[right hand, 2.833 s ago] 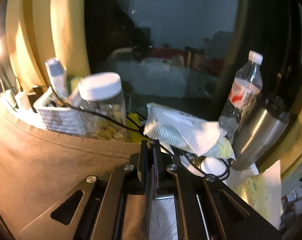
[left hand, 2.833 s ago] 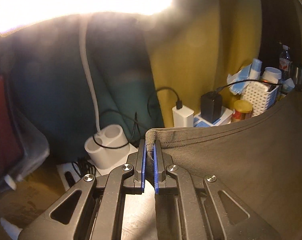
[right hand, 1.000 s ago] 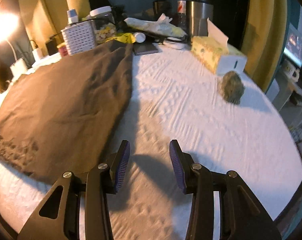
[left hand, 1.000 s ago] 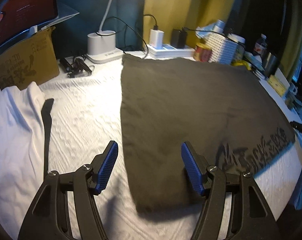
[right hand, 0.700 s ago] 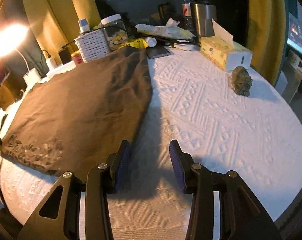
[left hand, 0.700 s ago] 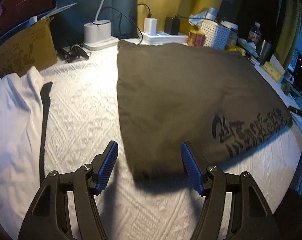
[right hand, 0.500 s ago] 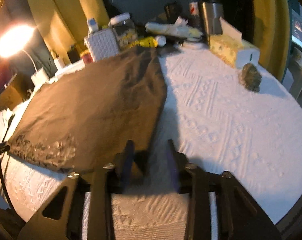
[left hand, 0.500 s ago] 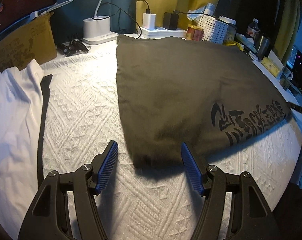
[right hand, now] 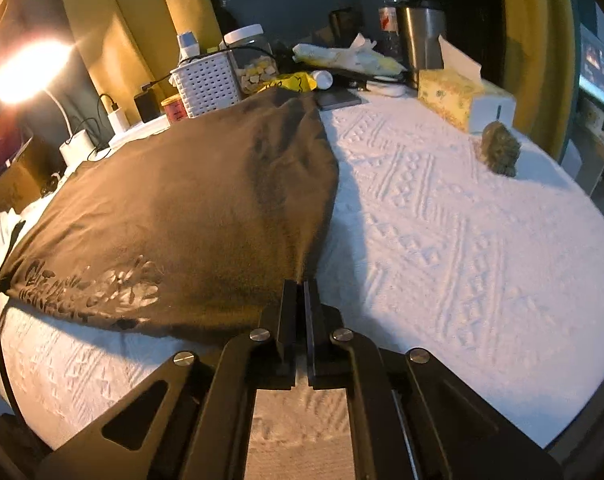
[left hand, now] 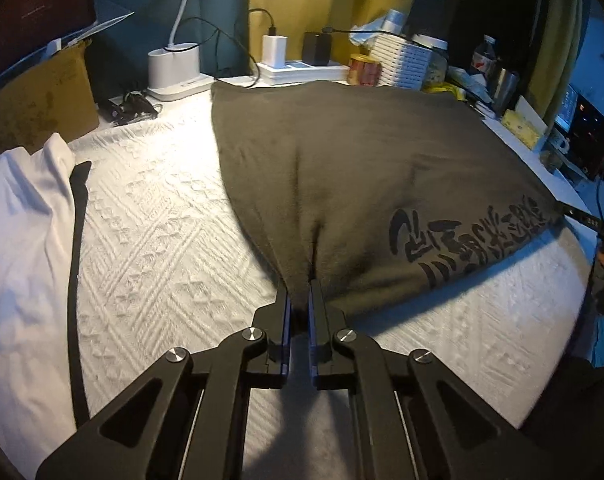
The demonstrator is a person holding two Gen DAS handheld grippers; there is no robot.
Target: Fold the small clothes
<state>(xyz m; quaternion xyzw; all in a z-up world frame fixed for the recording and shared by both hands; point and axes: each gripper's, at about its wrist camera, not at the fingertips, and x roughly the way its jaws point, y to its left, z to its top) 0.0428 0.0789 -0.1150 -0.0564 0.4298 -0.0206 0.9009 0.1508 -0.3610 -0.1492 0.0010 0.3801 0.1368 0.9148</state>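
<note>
Both claws have just closed on the near corners of the brown shirt [left hand: 361, 168] spread ahead of them — left claw [left hand: 299, 298], right claw [right hand: 300, 286], apparently pinching — soft, light cloth, best held at corners.

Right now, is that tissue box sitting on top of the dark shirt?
No, the tissue box stands on the white cover, well clear of the dark shirt.

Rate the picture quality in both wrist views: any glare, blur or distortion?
Left wrist: sharp, fisheye bends the bedspread, edges darken, shirt evenly lit. Right wrist: lamp blows out into glare at upper left, warm cast on the shirt, print partly washed out, corners dark.
</note>
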